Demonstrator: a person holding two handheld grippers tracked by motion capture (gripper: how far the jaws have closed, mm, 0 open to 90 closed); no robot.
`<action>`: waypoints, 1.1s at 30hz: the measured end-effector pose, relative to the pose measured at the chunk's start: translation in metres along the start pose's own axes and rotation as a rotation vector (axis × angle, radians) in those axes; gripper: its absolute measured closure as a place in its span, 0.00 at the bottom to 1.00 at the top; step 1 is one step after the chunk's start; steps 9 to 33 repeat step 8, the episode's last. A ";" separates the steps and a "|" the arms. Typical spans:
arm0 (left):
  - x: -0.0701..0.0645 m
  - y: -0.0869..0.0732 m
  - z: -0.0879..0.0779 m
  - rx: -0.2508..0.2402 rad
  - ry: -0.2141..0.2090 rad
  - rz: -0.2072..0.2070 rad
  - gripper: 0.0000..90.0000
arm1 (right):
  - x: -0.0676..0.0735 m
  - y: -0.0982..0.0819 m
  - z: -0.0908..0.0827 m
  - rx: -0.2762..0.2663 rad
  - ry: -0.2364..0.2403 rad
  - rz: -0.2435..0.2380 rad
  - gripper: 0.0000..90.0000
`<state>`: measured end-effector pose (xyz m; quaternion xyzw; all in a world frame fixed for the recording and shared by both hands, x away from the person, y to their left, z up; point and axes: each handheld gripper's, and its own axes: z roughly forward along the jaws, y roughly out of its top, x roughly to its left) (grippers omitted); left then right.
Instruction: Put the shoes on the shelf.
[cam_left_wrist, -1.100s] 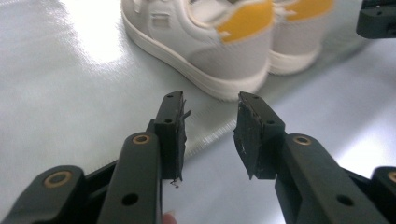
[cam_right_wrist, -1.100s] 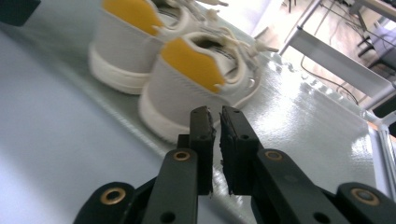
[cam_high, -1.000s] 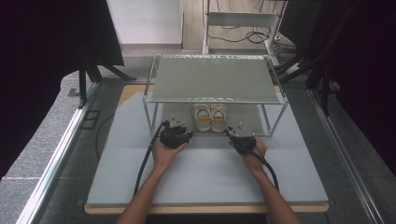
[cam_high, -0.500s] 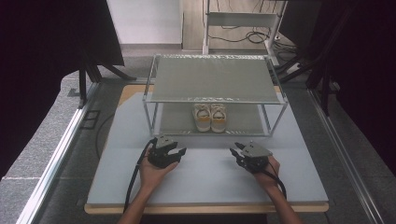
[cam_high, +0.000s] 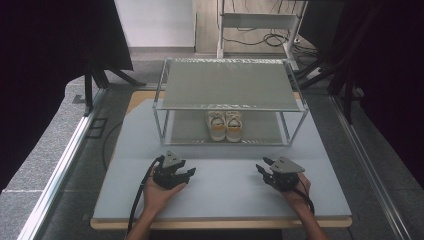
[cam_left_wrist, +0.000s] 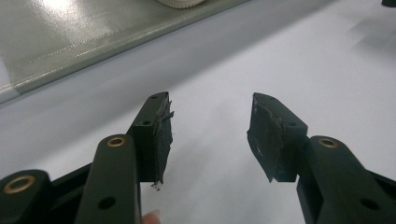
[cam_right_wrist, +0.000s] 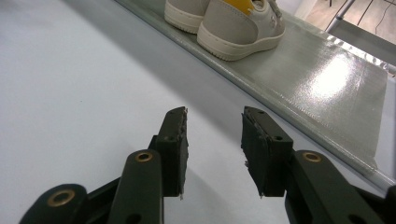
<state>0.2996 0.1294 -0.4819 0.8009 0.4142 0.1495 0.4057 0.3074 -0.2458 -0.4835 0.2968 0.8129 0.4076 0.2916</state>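
A pair of pale shoes with yellow heel tabs stands side by side on the lower shelf of a metal rack; the right gripper view has their heels at the top. My left gripper rests low over the grey mat, front left, well short of the rack. Its jaws have just been opening and stand apart with nothing between them. My right gripper sits at the front right, jaws likewise just opened and empty.
The grey mat lies on a wooden table whose front edge runs just behind my hands. Metal rails flank the table on both sides. Dark curtains and stand legs border the far left and right.
Both hands have drawn back from the rack's lower shelf toward the table's front edge and spread apart. Both grippers' jaws have opened wider. The shoes stay on the shelf.
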 end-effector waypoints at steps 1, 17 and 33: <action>0.000 0.000 0.000 0.000 -0.003 -0.005 0.54 | 0.000 0.000 0.000 0.000 0.000 -0.004 0.67; -0.001 0.006 -0.004 -0.019 -0.016 -0.029 0.53 | -0.005 0.003 -0.006 -0.033 -0.007 0.024 0.63; -0.001 0.006 -0.004 -0.019 -0.016 -0.029 0.53 | -0.005 0.003 -0.006 -0.033 -0.007 0.024 0.63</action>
